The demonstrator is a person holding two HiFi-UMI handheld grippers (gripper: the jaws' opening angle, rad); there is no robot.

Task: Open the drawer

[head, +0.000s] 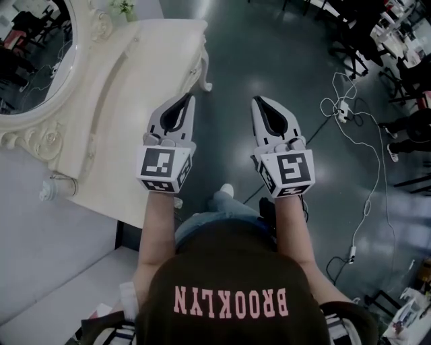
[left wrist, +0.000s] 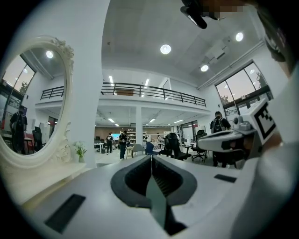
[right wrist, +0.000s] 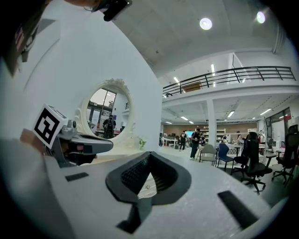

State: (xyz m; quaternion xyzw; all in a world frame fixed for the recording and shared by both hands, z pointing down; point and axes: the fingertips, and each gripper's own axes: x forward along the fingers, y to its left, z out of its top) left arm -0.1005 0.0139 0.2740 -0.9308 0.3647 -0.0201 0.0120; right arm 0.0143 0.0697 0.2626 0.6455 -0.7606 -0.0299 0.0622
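Drawer hidden; L hand-held gripper, R hand-held gripper shut

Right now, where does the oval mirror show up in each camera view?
Head view: the oval mirror fills the top-left corner, at the back of the white dressing table.
Left gripper view: oval mirror at the left edge, seen at a slant.
Right gripper view: oval mirror left of centre, small, against the white wall.
Shared landmark: the small potted plant beside the mirror's frame.
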